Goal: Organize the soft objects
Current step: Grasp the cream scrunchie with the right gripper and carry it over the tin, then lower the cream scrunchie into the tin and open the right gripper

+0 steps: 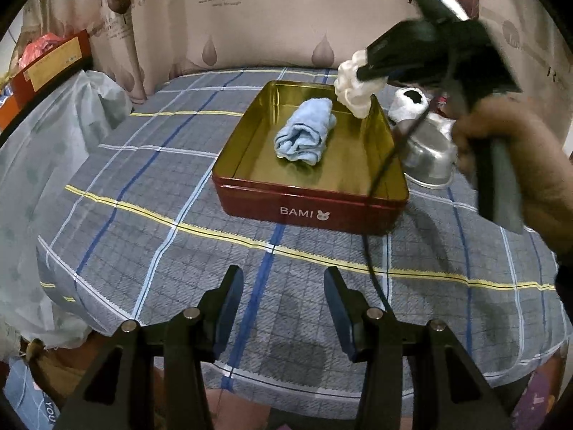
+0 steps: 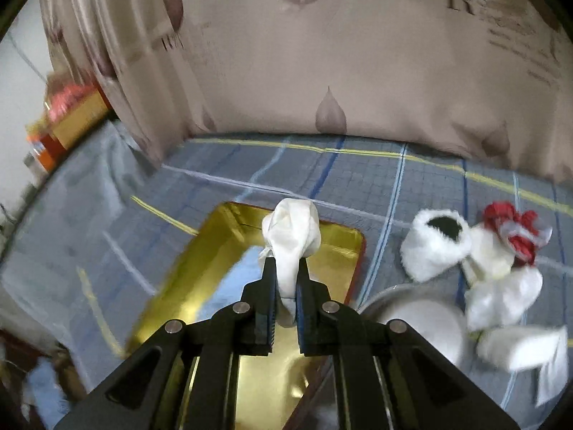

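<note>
Nearest the left wrist camera, the left tongs (image 1: 283, 308) hang with their jaws standing wide, with nothing between them, above a grey plaid bedsheet (image 1: 150, 215) crossed by blue, white and yellow lines. Beyond them on the bed sits a red tin (image 1: 311, 211) with a gold inside and the word BAMI on its near wall. A rolled light blue towel (image 1: 306, 130) lies inside the tin, toward its far half. Over the tin's far right corner, the right tongs (image 1: 361, 71) are clamped on a white cloth bundle (image 1: 352, 87), which hangs in the air above the rim; a hand (image 1: 508, 150) holds the tool's grip at the right edge, and a black cable runs down from it across the tin's right wall. From the right wrist camera, the right tongs (image 2: 286, 279) pinch the white cloth bundle (image 2: 292, 236) tightly between the pads, with the tin's gold floor (image 2: 215, 251) directly beneath. Just right of the tin stands a metal bowl (image 1: 428, 159), and near it on the sheet lie a white fluffy item with a black patch (image 2: 435, 243), a red and white item (image 2: 515, 229) and more white soft pieces (image 2: 505, 297). Farthest back hangs a beige curtain (image 1: 272, 18) printed with drops and lettering.
</note>
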`<state>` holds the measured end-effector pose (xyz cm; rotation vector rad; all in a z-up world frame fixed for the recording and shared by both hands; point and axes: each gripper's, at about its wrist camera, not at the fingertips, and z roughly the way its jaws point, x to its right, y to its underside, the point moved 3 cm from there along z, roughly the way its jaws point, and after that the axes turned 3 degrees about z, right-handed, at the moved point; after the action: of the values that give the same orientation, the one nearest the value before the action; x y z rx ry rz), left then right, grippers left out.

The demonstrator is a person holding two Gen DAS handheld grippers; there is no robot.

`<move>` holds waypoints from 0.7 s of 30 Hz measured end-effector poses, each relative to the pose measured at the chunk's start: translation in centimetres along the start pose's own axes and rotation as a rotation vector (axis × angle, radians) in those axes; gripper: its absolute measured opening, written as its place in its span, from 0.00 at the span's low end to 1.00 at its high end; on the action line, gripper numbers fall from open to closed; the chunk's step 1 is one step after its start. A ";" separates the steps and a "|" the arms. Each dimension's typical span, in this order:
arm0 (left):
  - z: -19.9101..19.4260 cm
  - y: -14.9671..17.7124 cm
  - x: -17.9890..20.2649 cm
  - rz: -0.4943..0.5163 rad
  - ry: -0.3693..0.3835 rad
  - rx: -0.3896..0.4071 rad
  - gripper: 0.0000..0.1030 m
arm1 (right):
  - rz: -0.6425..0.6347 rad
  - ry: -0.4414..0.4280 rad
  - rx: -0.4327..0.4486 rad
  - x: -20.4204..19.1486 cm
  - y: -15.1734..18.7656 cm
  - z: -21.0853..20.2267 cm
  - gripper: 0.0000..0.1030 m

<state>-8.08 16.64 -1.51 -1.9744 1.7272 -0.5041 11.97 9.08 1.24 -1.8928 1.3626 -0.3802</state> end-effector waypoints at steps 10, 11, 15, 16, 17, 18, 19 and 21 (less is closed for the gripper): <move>0.7 0.0 -1.0 -0.036 0.019 -0.032 0.46 | -0.176 0.161 -0.073 -2.1 1.3 5.8 0.09; 0.8 0.0 -1.0 -0.036 0.019 -0.033 0.46 | -0.195 0.172 -0.077 -2.4 1.5 6.0 0.09; 0.9 0.1 -0.9 -0.029 0.016 -0.033 0.46 | -0.294 0.230 -0.092 -4.3 2.3 7.4 0.22; 0.9 0.1 -0.9 -0.029 0.014 -0.034 0.46 | -0.304 0.240 -0.079 -4.6 2.4 7.2 0.38; 1.0 0.1 -1.0 -0.031 0.014 -0.035 0.46 | -0.308 0.239 -0.062 -4.9 2.3 6.9 0.48; 1.0 0.1 -1.0 -0.033 0.017 -0.034 0.46 | -0.307 0.236 -0.050 -5.0 2.3 6.6 0.69; 1.0 0.1 -1.0 -0.034 0.020 -0.033 0.46 | -0.305 0.235 -0.031 -5.1 2.2 6.1 0.78; 1.0 0.2 -1.0 -0.032 0.015 -0.030 0.46 | -0.305 0.235 0.027 -5.4 2.2 4.6 0.78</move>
<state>-7.79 17.72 -2.42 -2.0269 1.7249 -0.5078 11.24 15.47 -2.42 -2.0879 1.2058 -0.7900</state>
